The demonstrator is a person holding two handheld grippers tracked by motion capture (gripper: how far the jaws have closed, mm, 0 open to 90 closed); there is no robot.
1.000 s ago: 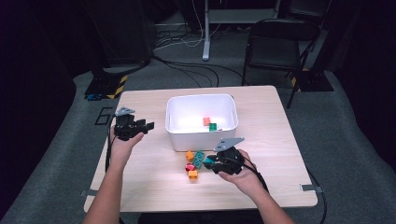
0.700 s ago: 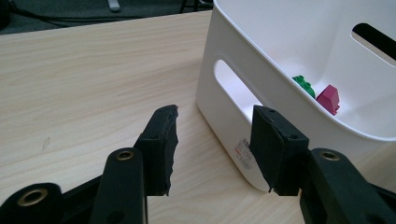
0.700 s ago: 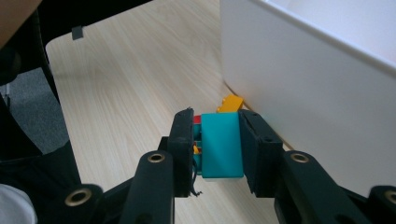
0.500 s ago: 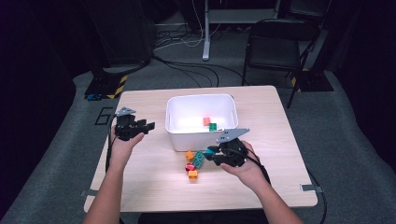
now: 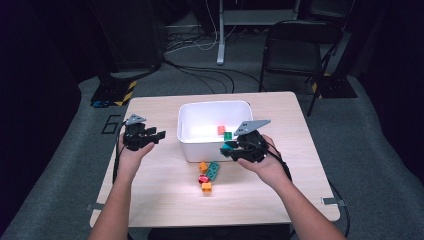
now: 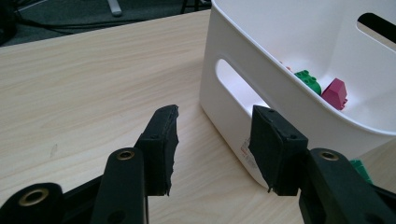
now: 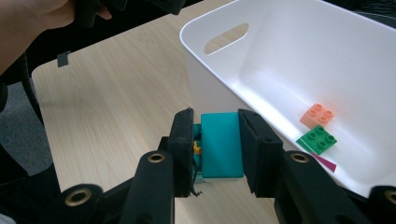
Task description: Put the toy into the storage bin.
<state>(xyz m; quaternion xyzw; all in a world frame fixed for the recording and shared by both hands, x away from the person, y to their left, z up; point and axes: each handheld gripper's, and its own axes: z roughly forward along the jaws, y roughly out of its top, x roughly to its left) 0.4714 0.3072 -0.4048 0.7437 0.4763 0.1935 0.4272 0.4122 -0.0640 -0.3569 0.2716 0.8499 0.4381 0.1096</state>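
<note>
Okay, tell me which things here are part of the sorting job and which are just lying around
Part of the job:
teal brick clamped in the right gripper
white bin, bricks inside
loose bricks on the table
left gripper, open, beside the bin

Just lying about:
black chair
floor cables

Bright pool of light on table [image 5: 150, 107], dark surroundings; high view soft, gripper views sharp.
</note>
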